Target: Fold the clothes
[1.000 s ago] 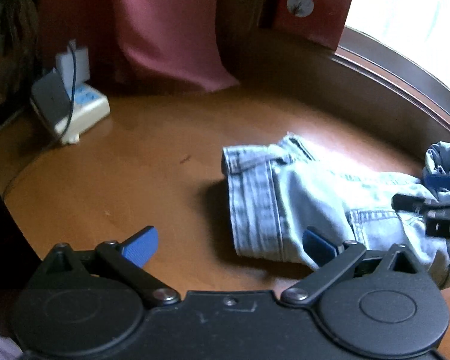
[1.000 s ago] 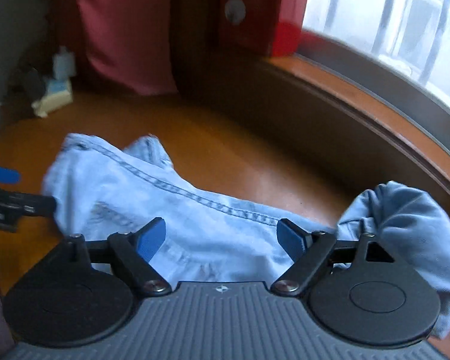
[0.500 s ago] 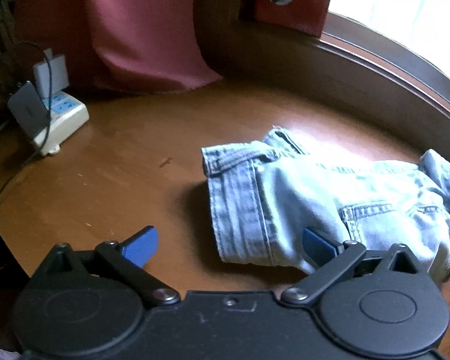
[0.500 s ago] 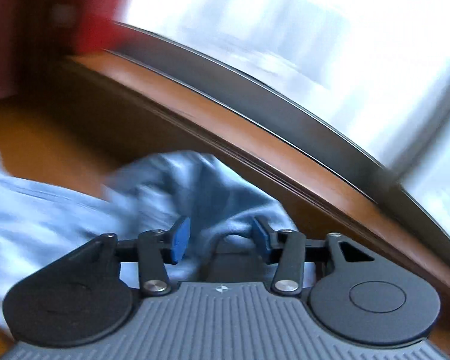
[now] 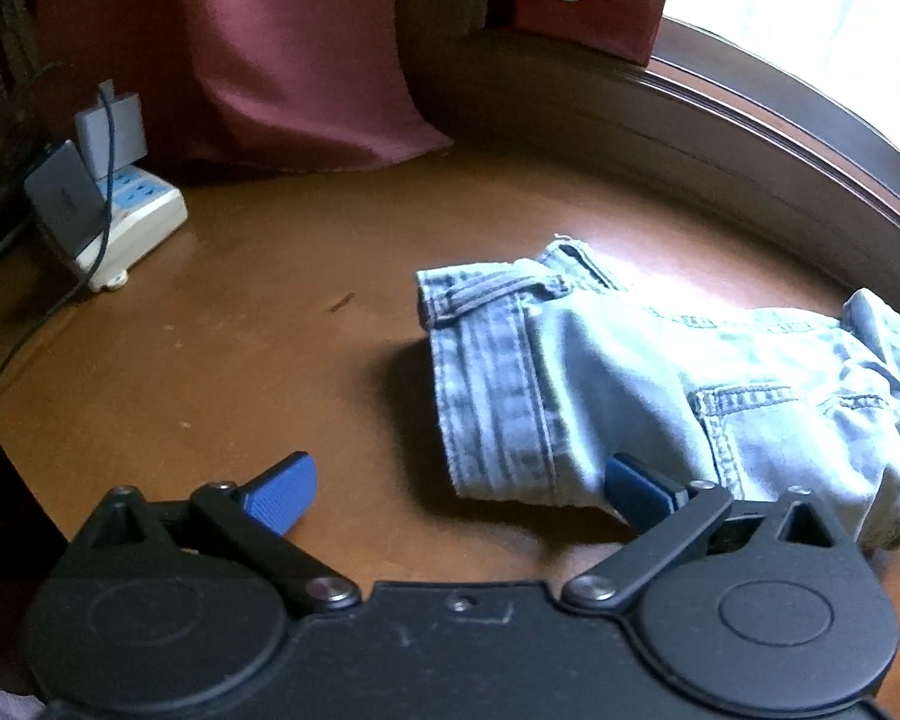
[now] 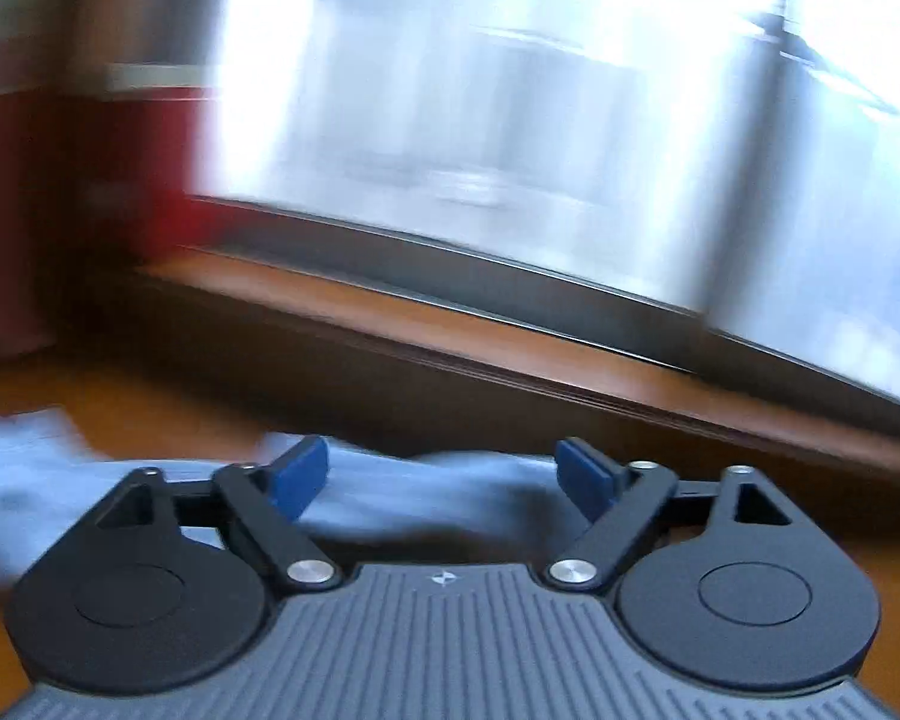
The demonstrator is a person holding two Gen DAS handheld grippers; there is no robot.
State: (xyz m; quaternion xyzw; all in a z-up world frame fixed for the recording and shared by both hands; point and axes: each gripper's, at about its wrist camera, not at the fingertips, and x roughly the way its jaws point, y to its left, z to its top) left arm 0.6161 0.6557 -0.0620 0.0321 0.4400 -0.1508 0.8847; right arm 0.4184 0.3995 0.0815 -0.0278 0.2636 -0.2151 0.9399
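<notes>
A pair of light blue denim shorts (image 5: 630, 372) lies partly folded on the round wooden table (image 5: 270, 360), waistband end toward the left. My left gripper (image 5: 456, 489) hovers open just in front of the shorts' near edge, nothing between its blue pads. In the blurred right wrist view the denim (image 6: 438, 498) shows low beneath my right gripper (image 6: 444, 477). Its jaws are opening wide, and the pads press on nothing. The right gripper does not appear in the left wrist view.
A white power strip (image 5: 129, 228) with adapters and a cable sits at the table's far left. A dark red curtain (image 5: 258, 48) hangs behind. A raised wooden sill (image 6: 510, 348) and bright window (image 6: 540, 120) run along the right side.
My right gripper narrowed around the bunched denim end, then opened and rose away, swinging toward the window. It has left the left wrist view. The shorts' right end now lies flatter.
</notes>
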